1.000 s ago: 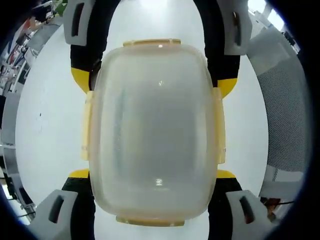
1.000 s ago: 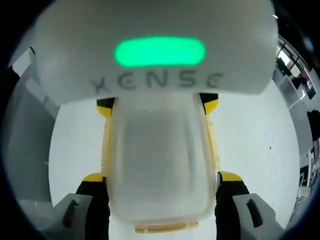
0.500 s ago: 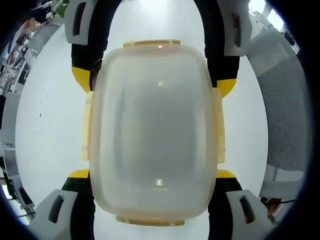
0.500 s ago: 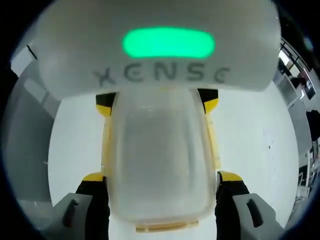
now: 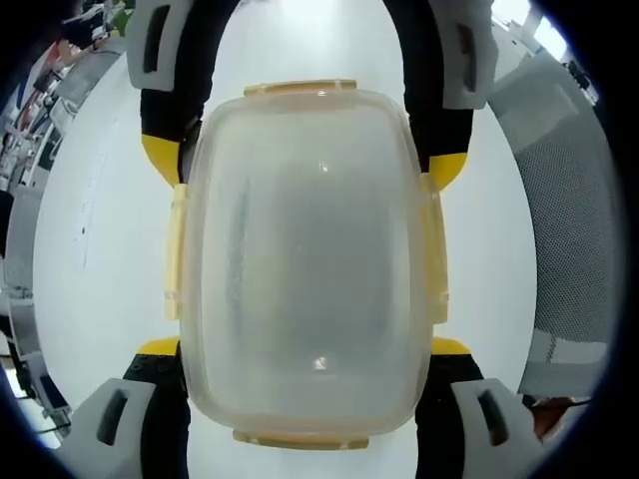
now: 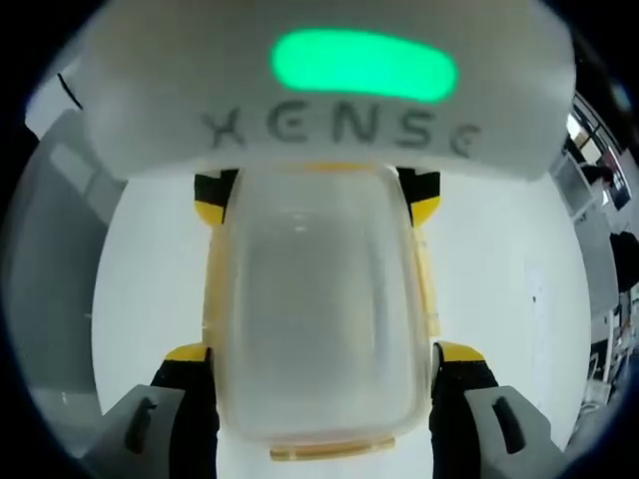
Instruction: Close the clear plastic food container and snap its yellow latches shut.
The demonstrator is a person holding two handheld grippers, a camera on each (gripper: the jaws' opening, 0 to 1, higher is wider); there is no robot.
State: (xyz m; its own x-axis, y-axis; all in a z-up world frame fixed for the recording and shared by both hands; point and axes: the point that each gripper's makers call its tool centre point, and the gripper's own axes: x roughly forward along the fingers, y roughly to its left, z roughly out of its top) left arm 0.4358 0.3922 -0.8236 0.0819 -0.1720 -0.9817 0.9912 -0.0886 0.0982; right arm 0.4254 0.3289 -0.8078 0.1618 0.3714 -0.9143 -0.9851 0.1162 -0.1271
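Closest in the left gripper view, the left gripper [image 5: 305, 349] is straddling the near end of the clear plastic food container [image 5: 305, 259], its two yellow-tipped jaws sitting against the box's two long sides, spread wide and clamping the container between them. The lid is lying flat on the box. A yellow latch [image 5: 300, 439] is showing along the near short edge, between the jaws. Moving up, the long side latches [image 5: 175, 249] are running along both flanks of the container, lying flat against the walls as far as can be seen. At the far end, another yellow latch [image 5: 300, 88] is edging the lid, and the opposite gripper's yellow-tipped jaws are pressing in on the far corners from the top of the view. The container is resting on a white table [image 5: 100, 249], with a grey mesh chair back [image 5: 569, 239] off to one side.

Switching to the right gripper view, the right gripper [image 6: 321, 349] is doing the same job from the other end: jaws spread wide, hugging the container [image 6: 319, 309] on both long sides, with the near latch [image 6: 319, 451] peeking out between them. Further off, the left gripper's yellow tips [image 6: 424, 208] are bracketing the far corners, and its white housing is carrying a glowing green light bar [image 6: 364, 65] above grey lettering
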